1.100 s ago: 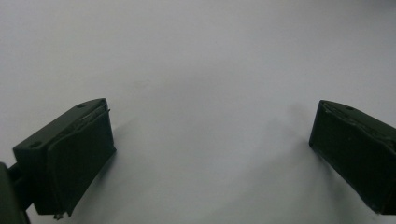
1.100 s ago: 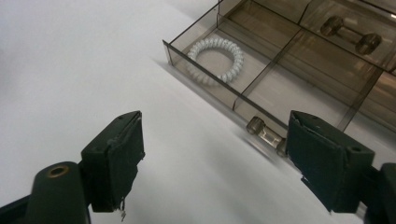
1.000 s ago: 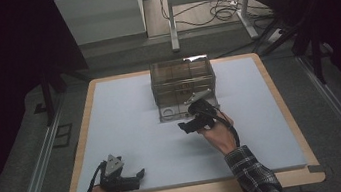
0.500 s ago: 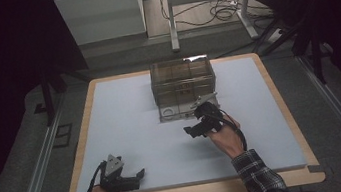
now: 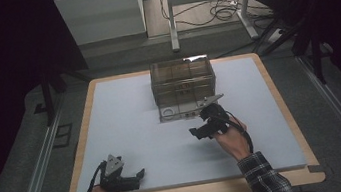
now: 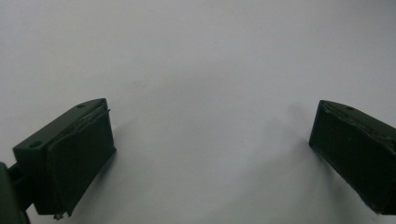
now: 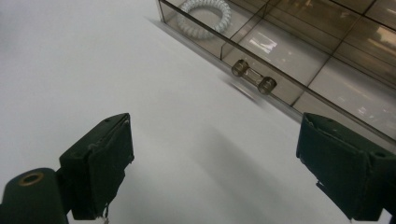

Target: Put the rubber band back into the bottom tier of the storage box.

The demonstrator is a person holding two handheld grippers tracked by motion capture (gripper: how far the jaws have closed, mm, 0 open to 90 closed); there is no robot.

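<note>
A clear smoky plastic drawer cabinet (image 5: 182, 78) stood on the white worktop (image 5: 127, 122), toward its far middle. Its lowest drawer (image 5: 181, 111) was pulled out toward the person, and in the right gripper view the drawer's front wall carried a small clear knob handle (image 7: 254, 78). Inside the drawer's left compartment, just behind that front wall, lay a white coiled hair tie (image 7: 205, 17).

The right tongs (image 5: 203, 133) hovered just in front of the drawer, apart from it, the jaws spread wide with nothing between them. The left tongs (image 5: 135, 179) rested well away from the cabinet at the near edge of the worktop, likewise wide open and empty over bare white surface.

The drawer looked light, stiff and slick, being thin hard plastic; it would likely slide easily, and the whole cabinet might shift if pushed off-centre. The knob handle seemed the sensible place to take hold, pinched across its short bar, or else the front wall could be pressed squarely near that knob. The hair tie would be soft and springy, best pinched across one side of its ring.
</note>
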